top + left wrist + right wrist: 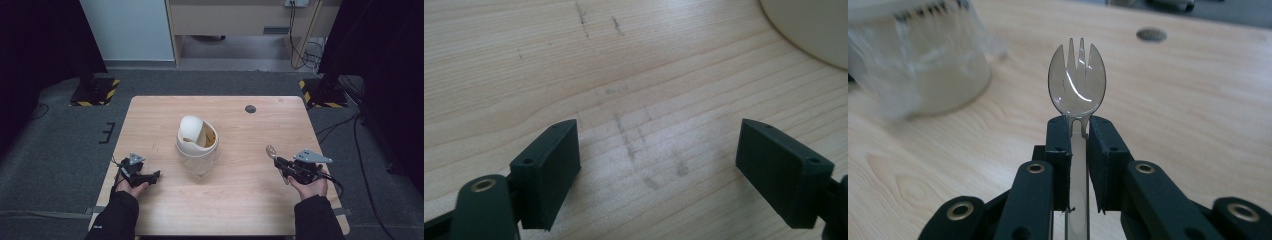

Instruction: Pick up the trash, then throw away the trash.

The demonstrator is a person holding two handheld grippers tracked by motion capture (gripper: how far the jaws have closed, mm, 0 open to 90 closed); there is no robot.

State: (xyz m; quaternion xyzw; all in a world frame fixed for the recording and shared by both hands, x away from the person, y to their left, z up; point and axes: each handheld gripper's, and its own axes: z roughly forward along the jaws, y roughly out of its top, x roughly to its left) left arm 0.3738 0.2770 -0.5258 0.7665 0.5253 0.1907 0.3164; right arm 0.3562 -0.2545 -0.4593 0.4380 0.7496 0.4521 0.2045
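Right gripper (1078, 131) is clenched on a clear plastic spork (1077, 82): both black jaws press flat against the handle, and the bowl with its short tines stands up just above the jaw tips, facing the camera. In the high view the same gripper (281, 163) sits over the right part of the table (240, 210), held in the right hand (311, 186), with the spork (271, 151) poking out toward the middle of the table, its bowl clear of the wood as far as can be judged. Left gripper (659, 165) is released: the jaws stand wide apart with nothing between them, only bare wood with faint grey scuff marks (634, 145) under the gap. The high view places this gripper (156, 175) near the left front of the table, in the left hand (131, 187), pointing right toward the container. A white lidded container (197, 145) stands near the table's centre, between the two grippers and apart from both; its lid is tipped up at the left, and something yellowish shows inside. Crumpled clear film (202, 167) lies around its near side. In the right gripper view the container (923, 65) is blurred at upper left, beyond the spork. A small dark round disc (250, 108) is set in the table's far side.
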